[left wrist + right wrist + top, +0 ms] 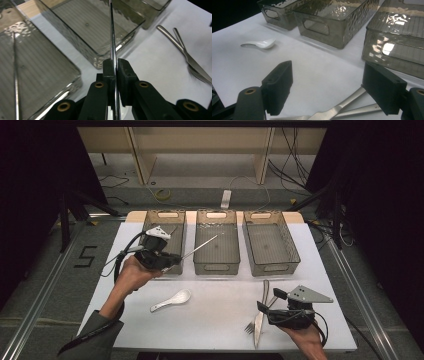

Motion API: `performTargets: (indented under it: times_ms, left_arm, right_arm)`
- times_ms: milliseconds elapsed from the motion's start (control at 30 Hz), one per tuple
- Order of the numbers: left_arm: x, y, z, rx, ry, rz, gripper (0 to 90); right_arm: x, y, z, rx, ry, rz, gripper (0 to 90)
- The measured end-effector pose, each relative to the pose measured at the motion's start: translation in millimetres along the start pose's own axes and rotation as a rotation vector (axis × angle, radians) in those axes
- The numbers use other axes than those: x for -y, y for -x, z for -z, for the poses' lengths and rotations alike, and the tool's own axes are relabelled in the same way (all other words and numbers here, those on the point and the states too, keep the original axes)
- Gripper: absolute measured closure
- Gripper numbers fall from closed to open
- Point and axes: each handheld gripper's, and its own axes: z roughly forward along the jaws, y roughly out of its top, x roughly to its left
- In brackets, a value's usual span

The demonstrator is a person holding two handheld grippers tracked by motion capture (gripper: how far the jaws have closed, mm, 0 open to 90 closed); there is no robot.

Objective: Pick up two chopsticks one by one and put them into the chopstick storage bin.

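The left tongs (114, 65) pinch a thin, shiny metal chopstick (112, 37), straight and tapering, held above the bench (220, 315) near the middle bin (216, 265). The right tongs (329, 87) stand spread over a fork (342, 107).

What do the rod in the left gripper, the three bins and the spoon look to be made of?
Chopstick: likely polished metal, thin with a mirror-like glint. Bins: probably smoky clear plastic, see-through dimpled walls with moulded handle slots. Spoon: glossy white, ceramic or melamine; the look leaves it open.
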Motion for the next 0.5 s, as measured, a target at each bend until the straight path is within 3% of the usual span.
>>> performTargets:
  times_ms: [233, 500]
  left_arm:
    - [-1.6, -28.5, -0.6, -0.059, 0.023, 0.061, 84.7]
    - [-5.3, -53.8, -5.5, -0.118, 0.007, 0.094, 84.6]
  right_arm:
    - [0.0, 0.3, 0.4, -0.001, 0.002, 0.003, 25.3]
    - [0.0, 0.6, 0.5, -0.001, 0.001, 0.003, 25.4]
